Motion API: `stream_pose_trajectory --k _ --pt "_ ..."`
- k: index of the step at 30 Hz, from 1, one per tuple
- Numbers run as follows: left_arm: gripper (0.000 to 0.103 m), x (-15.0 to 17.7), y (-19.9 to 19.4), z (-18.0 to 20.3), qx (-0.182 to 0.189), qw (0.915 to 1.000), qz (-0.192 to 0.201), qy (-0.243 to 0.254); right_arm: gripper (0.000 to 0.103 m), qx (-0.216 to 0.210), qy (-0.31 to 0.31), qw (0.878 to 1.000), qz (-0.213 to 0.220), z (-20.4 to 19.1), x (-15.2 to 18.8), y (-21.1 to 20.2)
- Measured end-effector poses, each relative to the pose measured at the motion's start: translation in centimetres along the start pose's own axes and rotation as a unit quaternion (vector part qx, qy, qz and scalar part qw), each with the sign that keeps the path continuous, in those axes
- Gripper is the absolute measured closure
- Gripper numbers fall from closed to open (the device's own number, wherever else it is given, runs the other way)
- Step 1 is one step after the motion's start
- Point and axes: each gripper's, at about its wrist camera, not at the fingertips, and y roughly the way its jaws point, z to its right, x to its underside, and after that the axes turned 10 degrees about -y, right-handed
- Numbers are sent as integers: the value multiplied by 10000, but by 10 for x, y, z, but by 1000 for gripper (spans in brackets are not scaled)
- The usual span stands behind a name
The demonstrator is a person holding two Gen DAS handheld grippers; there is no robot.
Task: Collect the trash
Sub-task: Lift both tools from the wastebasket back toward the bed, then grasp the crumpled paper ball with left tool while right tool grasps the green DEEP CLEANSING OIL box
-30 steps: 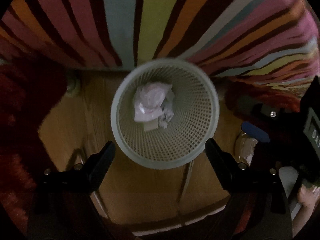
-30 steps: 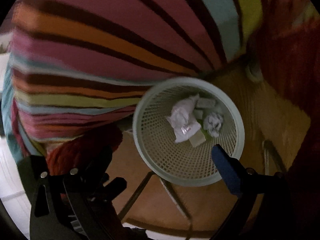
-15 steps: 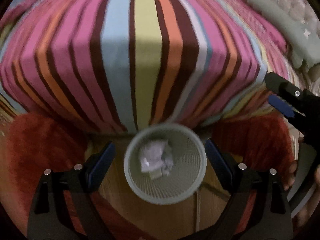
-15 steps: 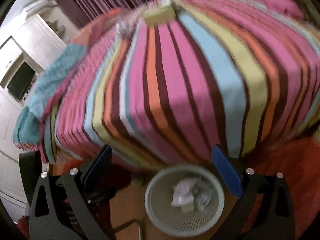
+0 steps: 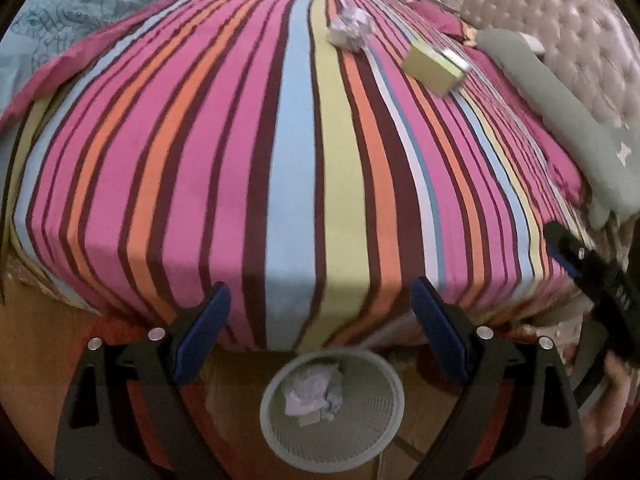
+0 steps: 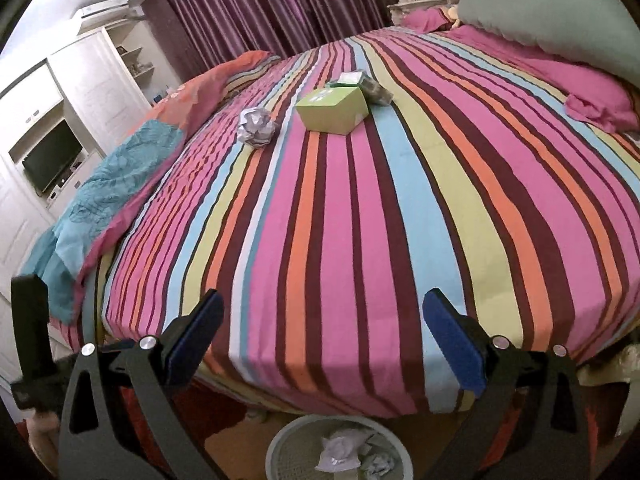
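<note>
Two tongs, both with jaws spread wide and nothing between them; left tongs (image 5: 320,320) and right tongs (image 6: 324,332) have black angular arms with silver rivets and flat blue pads; both tilt downward from above the foot of the bed, aimed over its near edge; a bit of a hand (image 5: 616,372) shows at the far right of the left view, under the dark body of the other tongs.

Bed sheet (image 6: 360,200) is smooth cotton-like cloth in long stripes of pink, maroon, orange, pale blue and yellow-green, pulled tight over a rounded mattress ahead of both tongs; teal patterned blanket (image 6: 100,200) bunched off to the left; grey-green bolster pillow (image 5: 560,112) and tufted beige headboard (image 5: 560,20) to the far right.

Trash left on the bed, well ahead of the tongs: crumpled grey-white paper ball (image 6: 257,127); squarish lime-green cardboard box (image 6: 332,110) just right of it; a smaller crumpled packet (image 6: 368,86) touching the box's far side.

Basket (image 5: 332,452) sits on the wood floor right below and between the left jaws, near the bed's foot; round, pale plastic, mesh wall; inside lie a pinkish-white crumpled wad (image 5: 308,392), a small grey paper ball and a pale flat scrap; same basket at the bottom edge of the right view.
</note>
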Motion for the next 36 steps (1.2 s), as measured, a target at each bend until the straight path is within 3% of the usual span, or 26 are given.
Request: stream_pose_trajectory --k 11,36 --pt "14 -74 18 24 -98 9998 193 -19 8 -79 -165 9998 -88 19 -45 25" --pt "14 -169 95 56 -248 9993 -41 -270 8 -16 -901 9953 -366 61 -112 97"
